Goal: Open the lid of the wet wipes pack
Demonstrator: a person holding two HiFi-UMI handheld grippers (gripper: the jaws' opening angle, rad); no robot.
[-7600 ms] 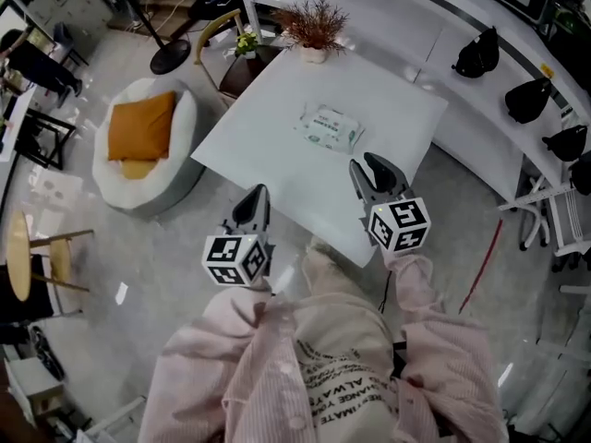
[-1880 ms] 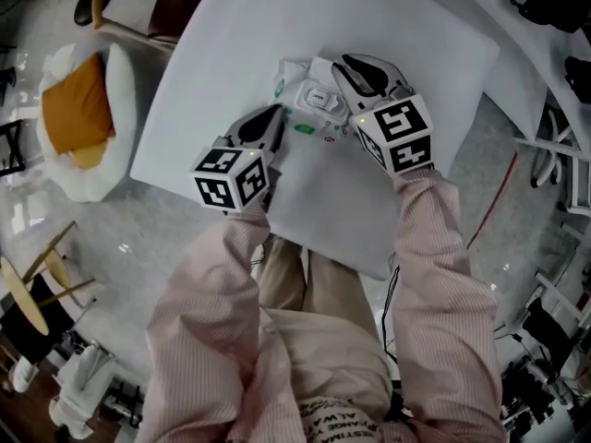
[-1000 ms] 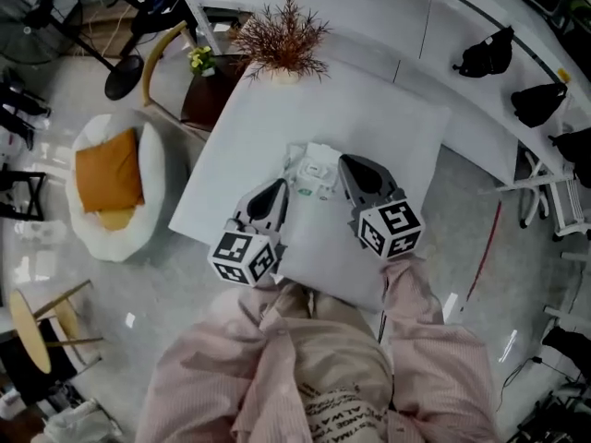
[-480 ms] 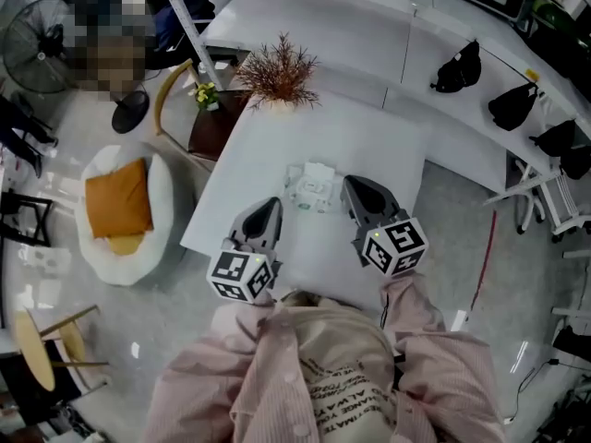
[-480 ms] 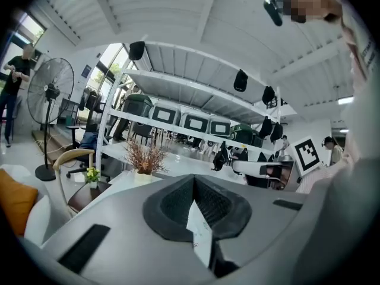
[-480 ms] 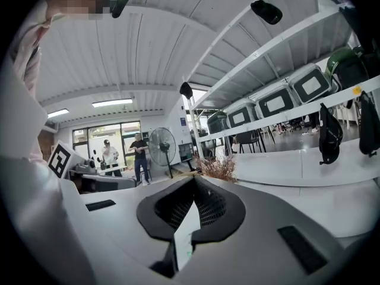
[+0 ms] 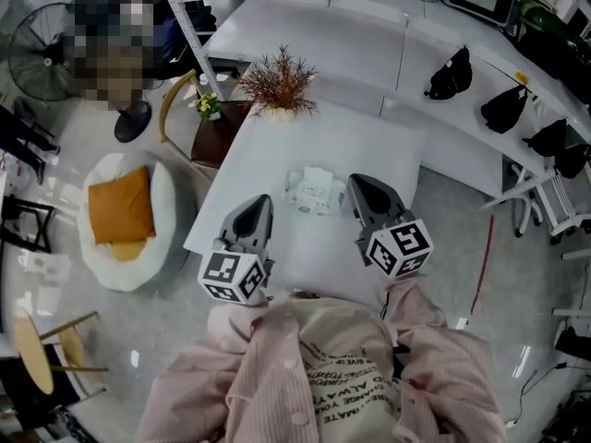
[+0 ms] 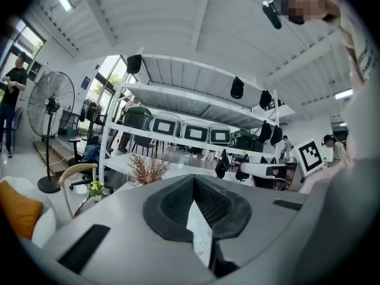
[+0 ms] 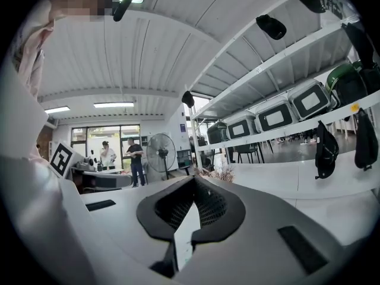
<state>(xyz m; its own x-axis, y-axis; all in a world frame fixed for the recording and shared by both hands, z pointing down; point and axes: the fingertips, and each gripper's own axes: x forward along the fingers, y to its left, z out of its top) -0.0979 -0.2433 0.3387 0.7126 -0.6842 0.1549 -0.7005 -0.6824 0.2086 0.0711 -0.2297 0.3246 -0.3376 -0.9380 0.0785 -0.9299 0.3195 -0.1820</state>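
The wet wipes pack (image 7: 312, 192) lies flat near the middle of the white table (image 7: 369, 141), and its small white lid (image 7: 319, 176) appears flipped up. My left gripper (image 7: 261, 201) hangs above the table's near left edge, shut and holding nothing, a short way from the pack. My right gripper (image 7: 358, 183) hovers just right of the pack, shut and holding nothing too. In the left gripper view the left gripper (image 8: 193, 180) points level at the shelves. The right gripper (image 9: 193, 180) also points level in its own view. The pack shows in neither gripper view.
A dried plant in a pot (image 7: 277, 83) stands at the table's far edge. A white beanbag with an orange cushion (image 7: 120, 206) and a wooden chair (image 7: 180, 109) are to the left. A curved white counter (image 7: 369, 35) with black bags (image 7: 450, 70) runs behind.
Both grippers have risen and drawn back from the pack toward the person. The pack stays on the table with its lid up, where at first it lay shut.
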